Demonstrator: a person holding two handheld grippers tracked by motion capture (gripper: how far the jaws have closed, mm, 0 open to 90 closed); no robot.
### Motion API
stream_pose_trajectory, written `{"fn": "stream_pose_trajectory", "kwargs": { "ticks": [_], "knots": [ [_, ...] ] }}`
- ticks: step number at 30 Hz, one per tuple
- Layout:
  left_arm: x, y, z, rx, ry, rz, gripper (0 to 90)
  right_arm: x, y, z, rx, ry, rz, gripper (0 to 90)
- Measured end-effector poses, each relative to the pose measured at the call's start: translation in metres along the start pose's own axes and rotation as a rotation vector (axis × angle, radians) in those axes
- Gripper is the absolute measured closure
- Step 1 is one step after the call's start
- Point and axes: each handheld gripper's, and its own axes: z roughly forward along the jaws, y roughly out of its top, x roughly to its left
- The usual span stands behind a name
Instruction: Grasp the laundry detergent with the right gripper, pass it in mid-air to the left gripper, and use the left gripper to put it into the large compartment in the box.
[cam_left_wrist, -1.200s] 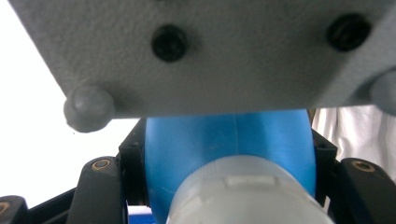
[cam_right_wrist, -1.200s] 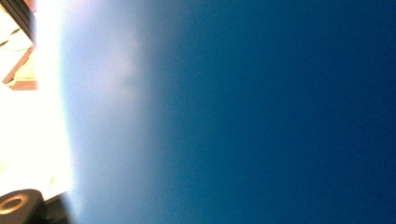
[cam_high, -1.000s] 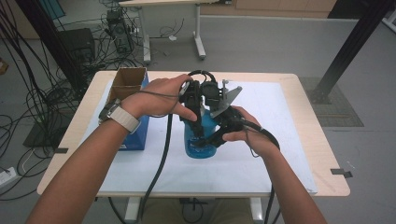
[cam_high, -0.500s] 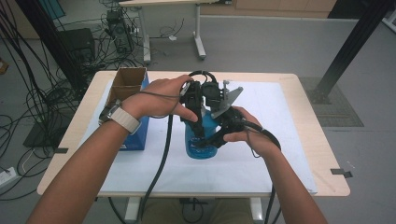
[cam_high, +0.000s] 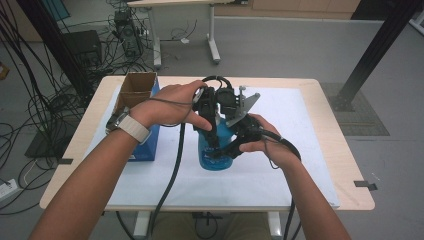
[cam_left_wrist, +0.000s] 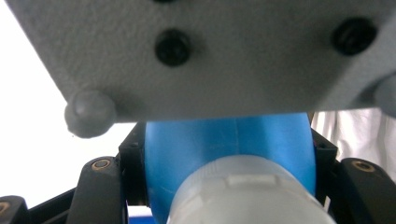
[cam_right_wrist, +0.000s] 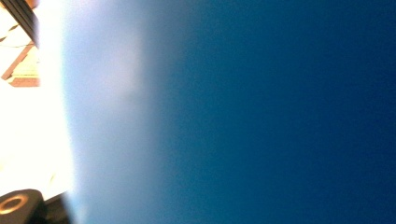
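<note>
Left hand-held gripper (cam_high: 212, 125): held from above at the top of a blue bottle (cam_high: 216, 150); its jaws are closed on the bottle's upper part, just below the white cap (cam_left_wrist: 247, 193), as seen in the left gripper view.
Right hand-held gripper (cam_high: 235, 142): brought in from the right side of the bottle; its jaws are clamped on the blue body, which is seen pressed close and blurred in the right gripper view.
Grey plate (cam_left_wrist: 201, 51): the three-cornered plate of the right hand-held gripper is seen across the top of the left gripper view, just above the bottle.
Bottle: stood upright on the white sheet (cam_high: 300, 165) near the middle of the counter (cam_high: 340, 150), gripped by both tools at once.
Left hand (cam_high: 172, 105): wrapped over its tool, with a pale watch strap (cam_high: 132, 127) worn on the wrist.
Right hand (cam_high: 270, 142): closed around its tool, with a black cable (cam_high: 292, 210) trailed toward the near edge.
Box (cam_high: 137, 115): a blue carton with open brown flaps is placed at the left of the counter, apart from the bottle, partly hidden by the left forearm.
Floor: cables are spread to the left of the counter.
</note>
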Motion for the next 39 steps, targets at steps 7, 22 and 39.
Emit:
{"fn": "stream_pose_trajectory", "kwargs": {
  "ticks": [7, 22, 39],
  "knots": [
    [-0.0001, -0.0004, -0.0004, -0.002, -0.002, -0.003, 37.7, 0.0002, 0.0002, 0.0001, -0.002, 0.001, 0.001, 43.7],
    [0.0009, -0.0017, -0.0007, -0.008, -0.002, -0.007, 37.8, -0.0013, 0.0009, 0.0007, -0.003, 0.001, -0.001, 43.8],
    [0.0005, -0.0029, -0.0015, -0.009, -0.002, -0.009, 37.8, -0.0011, 0.0024, 0.0012, -0.003, 0.004, -0.001, 43.8]
  ]
}}
